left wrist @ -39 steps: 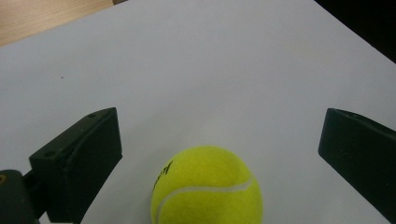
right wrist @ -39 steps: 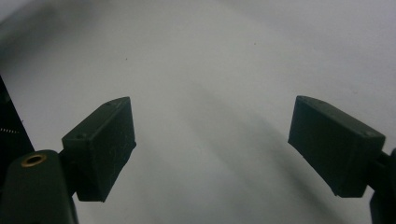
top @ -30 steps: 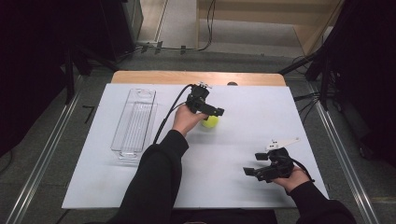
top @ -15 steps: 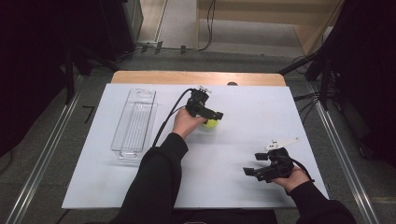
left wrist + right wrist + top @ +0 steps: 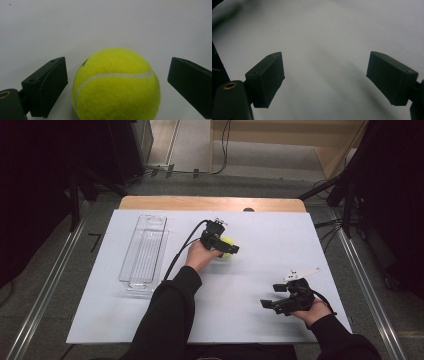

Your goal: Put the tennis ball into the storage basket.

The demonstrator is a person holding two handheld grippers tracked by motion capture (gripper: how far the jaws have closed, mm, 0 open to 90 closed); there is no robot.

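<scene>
Now left gripper [image 5: 113, 85] closing, apart round ball [image 5: 116, 83]; tray [image 5: 145, 251] well left; right gripper [image 5: 325, 80] apart

Lab-like recording space, white-covered table [image 5: 150, 320], dark curtains [image 5: 30, 195], floor cables [image 5: 200, 170], metal rails [image 5: 40, 310]

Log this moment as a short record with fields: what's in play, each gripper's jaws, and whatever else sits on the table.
object in play: tennis ball, on the white table
left gripper: jaws either side of the ball with gaps showing, have just been closing
right gripper: jaws open, nothing between them, over bare table near the right corner
other item: clear plastic tray, left of the ball
</scene>
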